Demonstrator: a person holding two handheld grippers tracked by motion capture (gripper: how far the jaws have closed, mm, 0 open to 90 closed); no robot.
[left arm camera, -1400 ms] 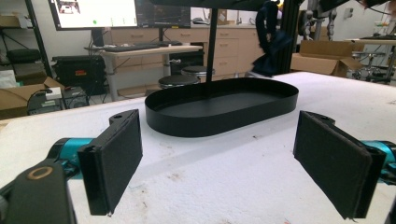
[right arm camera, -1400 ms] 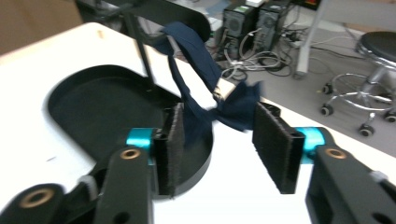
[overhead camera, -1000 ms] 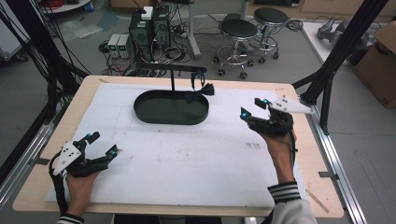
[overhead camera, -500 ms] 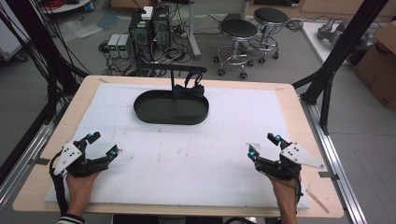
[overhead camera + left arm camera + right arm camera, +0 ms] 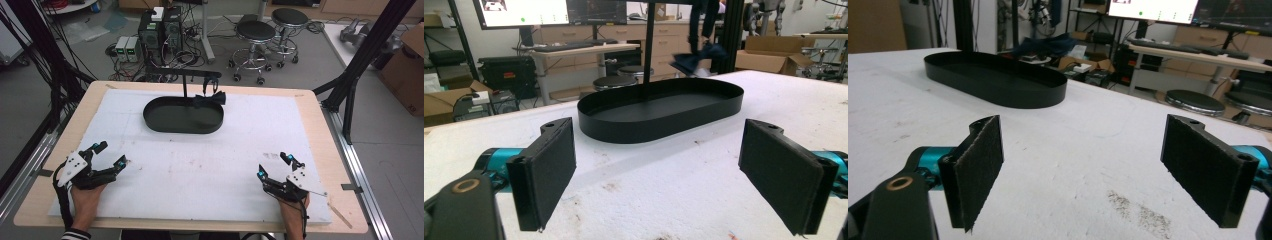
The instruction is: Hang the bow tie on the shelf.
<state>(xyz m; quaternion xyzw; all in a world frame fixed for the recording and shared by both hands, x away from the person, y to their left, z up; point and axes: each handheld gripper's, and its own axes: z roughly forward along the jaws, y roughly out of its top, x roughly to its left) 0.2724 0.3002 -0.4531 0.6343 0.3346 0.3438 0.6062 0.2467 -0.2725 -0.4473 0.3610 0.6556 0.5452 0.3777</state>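
While the left tongs [image 5: 111,153] are lying wide and empty on the desk [image 5: 200,175], the dark cloth [image 5: 210,100] is hanging from the stand [image 5: 185,87] over the black tray [image 5: 150,117], well apart. It is looking soft, light and floppy, probably best pinched at its bunched middle. The right tongs [image 5: 273,166], having just been opening, are gaping wide with nothing between them.

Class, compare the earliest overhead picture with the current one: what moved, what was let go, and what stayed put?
The right gripper has come back from beside the stand to the near right of the table. Its jaws have just been opening and hold nothing. The dark cloth now hangs from the stand's arm over the black tray. The left gripper stayed at the near left, jaws open; tray and stand are unmoved.
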